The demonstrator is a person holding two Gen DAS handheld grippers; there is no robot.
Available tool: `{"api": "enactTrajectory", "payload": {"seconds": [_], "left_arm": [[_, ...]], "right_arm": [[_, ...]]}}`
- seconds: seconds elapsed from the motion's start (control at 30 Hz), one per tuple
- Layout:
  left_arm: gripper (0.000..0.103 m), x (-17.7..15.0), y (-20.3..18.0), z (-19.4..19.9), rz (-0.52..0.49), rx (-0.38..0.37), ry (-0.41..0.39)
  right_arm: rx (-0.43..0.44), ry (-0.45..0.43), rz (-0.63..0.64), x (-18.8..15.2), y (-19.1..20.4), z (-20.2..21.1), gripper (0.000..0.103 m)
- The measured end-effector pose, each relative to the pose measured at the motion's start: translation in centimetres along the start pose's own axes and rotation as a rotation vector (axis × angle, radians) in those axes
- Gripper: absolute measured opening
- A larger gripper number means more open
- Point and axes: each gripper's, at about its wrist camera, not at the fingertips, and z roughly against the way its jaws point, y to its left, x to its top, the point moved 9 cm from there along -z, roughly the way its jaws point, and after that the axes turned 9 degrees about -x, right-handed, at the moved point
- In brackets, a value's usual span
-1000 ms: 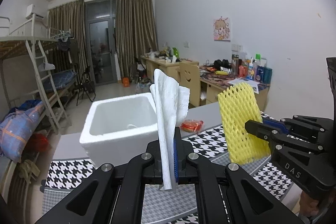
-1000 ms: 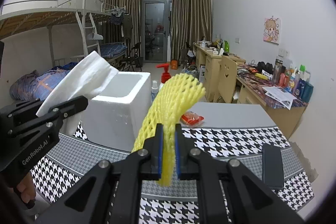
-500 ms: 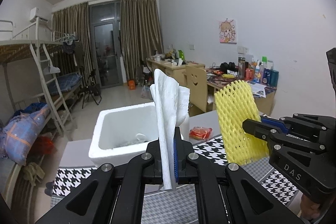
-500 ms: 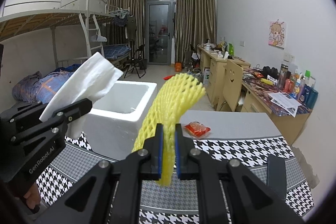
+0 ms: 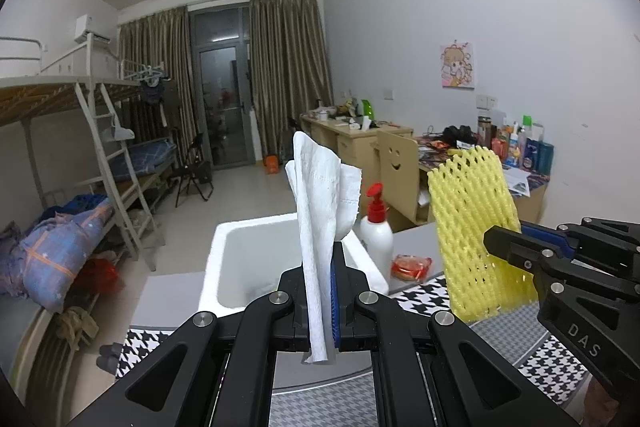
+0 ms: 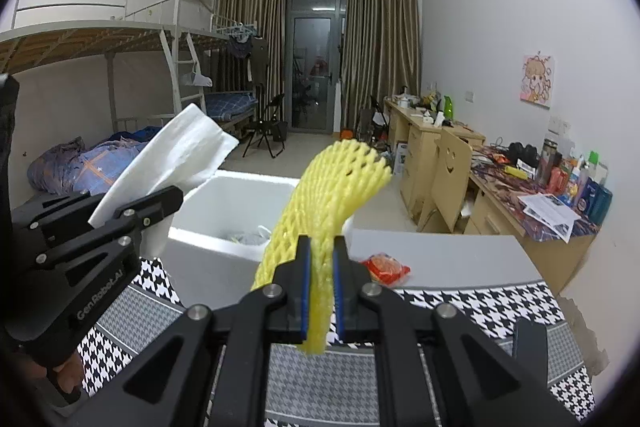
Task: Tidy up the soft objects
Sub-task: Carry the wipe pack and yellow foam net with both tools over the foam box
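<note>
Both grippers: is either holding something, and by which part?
Left gripper is shut on the white tissue, pinching near its lower end. Right gripper is shut on the yellow foam net, also near its lower end.

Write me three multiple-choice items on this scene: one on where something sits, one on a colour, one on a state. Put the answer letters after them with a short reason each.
1. Where does the red snack packet lie?
A. inside the white foam box
B. on the grey table surface, to the right of the white foam box
C. on the floor

2. What colour is the foam net held by the right gripper?
A. yellow
B. blue
C. red

3. What is the state of the left gripper?
A. wide open and empty
B. shut on a bottle
C. shut on the white tissue

Answers:
1 B, the packet rests on the bare grey top beside the box.
2 A, the mesh sleeve is plainly yellow in both views.
3 C, the tissue stands pinched between the closed jaws.
</note>
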Motion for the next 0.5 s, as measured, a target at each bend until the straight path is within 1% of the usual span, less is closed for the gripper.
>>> {"api": "enactTrajectory", "payload": {"seconds": [0.27,0.37,0.5], "left_arm": [[0.006,0.8,1.2,-0.6,0.011,0.027,-0.008],[0.006,1.1,1.4,-1.1,0.011,0.034,-0.009],[0.006,1.3,1.9,-1.5,0.018,0.035,-0.008]], "right_arm": [[0.038,-0.016,0.007,1.3,1.1,-0.7,0.013],[0.034,-0.037,0.004,1.8,1.2,-0.9,0.013],[0.046,-0.038,0.006,2.2,1.6,-1.4,0.013]]}}
